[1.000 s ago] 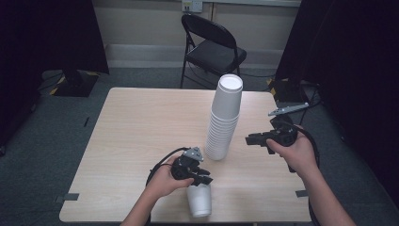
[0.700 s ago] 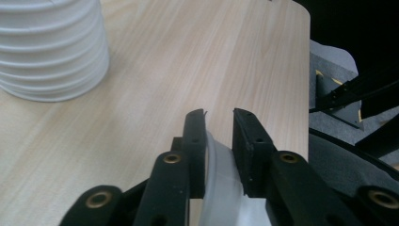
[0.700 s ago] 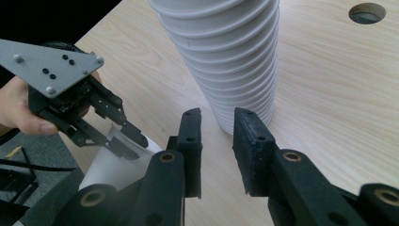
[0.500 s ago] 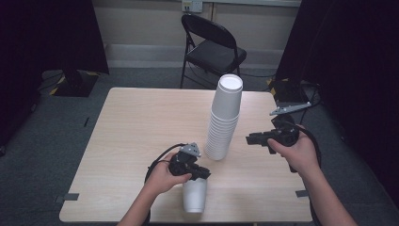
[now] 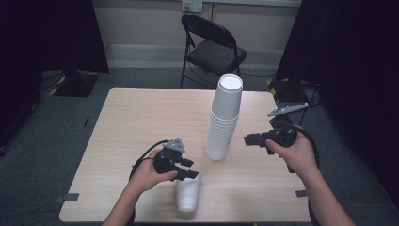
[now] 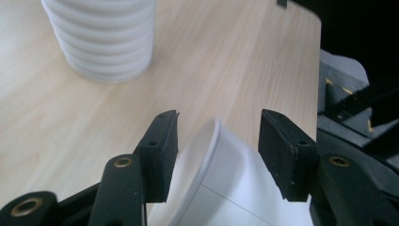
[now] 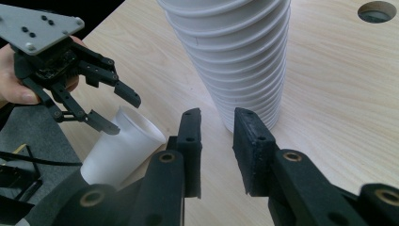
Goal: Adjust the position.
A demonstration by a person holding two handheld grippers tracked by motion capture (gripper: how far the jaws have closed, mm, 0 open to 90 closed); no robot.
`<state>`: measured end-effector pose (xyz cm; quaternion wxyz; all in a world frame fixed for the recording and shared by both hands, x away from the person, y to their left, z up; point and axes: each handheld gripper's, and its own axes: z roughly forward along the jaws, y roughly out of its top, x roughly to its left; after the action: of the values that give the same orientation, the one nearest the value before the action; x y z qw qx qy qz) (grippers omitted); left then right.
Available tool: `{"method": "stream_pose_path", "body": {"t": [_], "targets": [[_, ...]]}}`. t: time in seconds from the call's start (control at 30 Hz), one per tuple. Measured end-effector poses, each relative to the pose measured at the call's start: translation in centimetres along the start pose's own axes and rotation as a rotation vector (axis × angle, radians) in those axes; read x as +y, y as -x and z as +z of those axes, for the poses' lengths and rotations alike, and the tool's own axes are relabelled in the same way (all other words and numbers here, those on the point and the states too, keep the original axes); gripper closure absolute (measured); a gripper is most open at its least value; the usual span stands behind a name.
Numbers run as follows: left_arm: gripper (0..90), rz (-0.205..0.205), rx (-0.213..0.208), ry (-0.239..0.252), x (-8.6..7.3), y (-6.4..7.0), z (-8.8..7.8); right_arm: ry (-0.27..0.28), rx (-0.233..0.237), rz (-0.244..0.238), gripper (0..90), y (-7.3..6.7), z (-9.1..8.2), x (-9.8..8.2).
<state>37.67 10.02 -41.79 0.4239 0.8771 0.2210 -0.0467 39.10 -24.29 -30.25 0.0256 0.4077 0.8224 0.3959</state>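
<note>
Wooden table (image 5: 141,122) bears a nested cup stack (image 5: 225,117); left gripper (image 5: 189,168), just opening, straddles an empty tipped cup (image 5: 187,192) ungripped.

The table (image 5: 141,122) has a pale wood-grain top, smooth and matt. Beside the cup stack (image 5: 225,120) of white matt paper with ribbed rims, a single cup (image 5: 188,193) looks like the same paper. The left gripper (image 6: 216,150) has matt black plastic jaws with brass-coloured rivets.
</note>
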Motion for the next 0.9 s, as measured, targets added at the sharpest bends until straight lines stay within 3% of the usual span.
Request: {"method": "stream_pose_path", "body": {"t": [0.07,0.13,0.17,0.23,0.27,0.4,0.43,0.53,0.63,0.73,0.77,0.8,0.83,0.9], "targets": [[50.6,-0.006,-0.008,-0.023,-0.7,-0.2,0.2,0.001,0.003,0.001,73.0,0.0,0.1,0.0],[60.2,-0.039,-0.074,-0.031,-1.2,-0.2,0.2,-0.002,0.002,0.003,72.9,0.0,0.2,-0.1],[69.5,-0.039,-0.074,-0.031,-1.2,-0.2,0.2,0.000,0.003,0.004,72.9,0.0,0.2,-0.1],[83.3,-0.057,-0.053,-0.078,-1.0,0.0,0.1,0.001,0.004,0.006,72.8,0.0,0.2,-0.1],[86.3,-0.057,-0.053,-0.078,-1.0,0.0,0.1,0.001,0.004,0.006,72.8,0.0,0.2,-0.1],[86.9,-0.053,-0.060,-0.073,-1.0,-0.1,0.1,0.005,0.000,0.004,72.9,0.0,-0.1,-0.2],[87.1,-0.048,-0.033,-0.086,-1.0,0.0,-0.1,0.009,0.001,0.006,72.9,0.1,-0.3,-0.3],[87.1,-0.050,-0.048,-0.045,-0.8,-0.1,-0.6,0.009,0.000,0.008,72.9,0.2,-0.4,-0.4],[87.1,-0.033,-0.023,-0.022,-0.2,0.0,-1.3,0.013,0.004,0.009,72.9,0.2,-0.4,-0.5],[87.1,0.017,0.053,-0.005,1.0,0.2,-2.3,0.018,0.007,0.006,72.4,0.1,-0.4,-0.5],[87.1,0.032,0.077,0.012,1.5,0.3,-2.8,0.023,0.007,0.003,72.1,0.0,-0.5,-0.5],[87.2,0.048,0.105,0.063,2.3,0.4,-3.7,0.025,0.006,0.003,72.0,0.0,-0.6,-0.5],[87.2,0.048,0.105,0.063,2.3,0.4,-3.7,0.025,0.006,0.003,72.0,0.0,-0.6,-0.5],[87.2,0.088,0.164,0.099,2.7,0.6,-4.3,0.028,0.006,0.001,71.8,0.0,-0.7,-0.5]]}}
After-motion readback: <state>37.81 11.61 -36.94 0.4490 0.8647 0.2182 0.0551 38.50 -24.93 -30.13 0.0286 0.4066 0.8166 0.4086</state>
